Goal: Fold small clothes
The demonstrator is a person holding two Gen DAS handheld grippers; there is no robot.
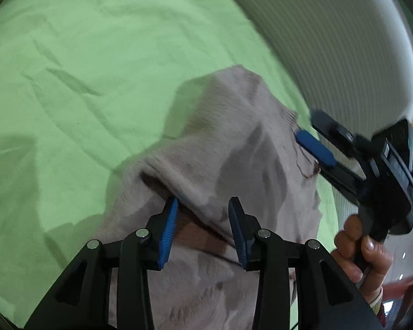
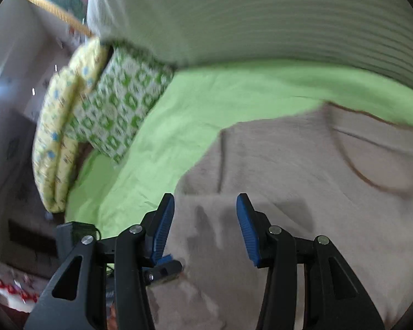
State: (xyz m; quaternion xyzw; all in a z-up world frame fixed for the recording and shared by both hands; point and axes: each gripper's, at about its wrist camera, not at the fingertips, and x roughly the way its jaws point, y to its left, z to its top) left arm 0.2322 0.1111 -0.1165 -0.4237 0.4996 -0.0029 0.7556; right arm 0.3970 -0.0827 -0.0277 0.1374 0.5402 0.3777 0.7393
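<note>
A small beige knitted garment (image 1: 234, 148) lies partly bunched on a green sheet (image 1: 96, 55). My left gripper (image 1: 203, 220) is open, its blue pads spread above a fold of the garment. My right gripper (image 1: 315, 148) shows at the right of the left wrist view, at the garment's edge, held by a hand (image 1: 363, 250). In the right wrist view the right gripper (image 2: 205, 220) is open over the beige garment (image 2: 303, 178), whose brown-trimmed neckline (image 2: 371, 181) lies to the right. The left gripper's fingertip (image 2: 165, 266) shows at the lower left.
A white ribbed wall or headboard (image 2: 261, 22) runs along the far side of the green sheet (image 2: 206, 104). A green-and-white patterned pillow (image 2: 118, 104) and a yellow quilt (image 2: 57, 137) sit at the bed's left end. The floor (image 2: 19, 220) lies beyond.
</note>
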